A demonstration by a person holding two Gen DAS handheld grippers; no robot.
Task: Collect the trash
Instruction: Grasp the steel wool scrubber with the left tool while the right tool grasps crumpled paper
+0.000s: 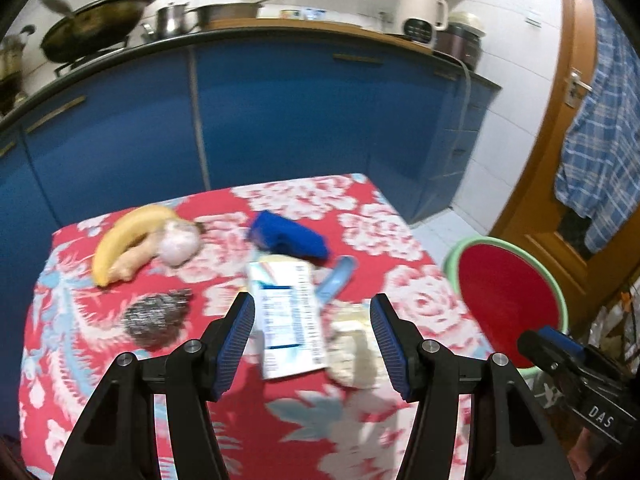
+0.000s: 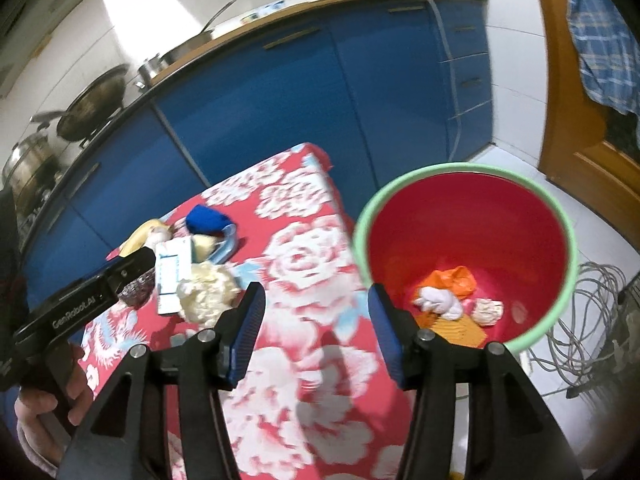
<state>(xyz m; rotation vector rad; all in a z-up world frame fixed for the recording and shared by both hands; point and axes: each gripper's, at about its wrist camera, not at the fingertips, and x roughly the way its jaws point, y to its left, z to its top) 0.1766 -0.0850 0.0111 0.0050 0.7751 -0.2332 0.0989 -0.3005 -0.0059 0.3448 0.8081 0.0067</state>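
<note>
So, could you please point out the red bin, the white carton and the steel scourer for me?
red bin (image 2: 520, 216), right wrist view, on its bare red inner wall.
white carton (image 1: 286, 316), left wrist view, on the middle of its printed face.
steel scourer (image 1: 154, 318), left wrist view, on the middle of its wire ball.

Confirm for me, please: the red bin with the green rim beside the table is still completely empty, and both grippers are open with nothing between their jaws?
Not quite: the red bin is not empty. The right wrist view shows crumpled white paper and an orange wrapper at its bottom. The rest holds.
</note>
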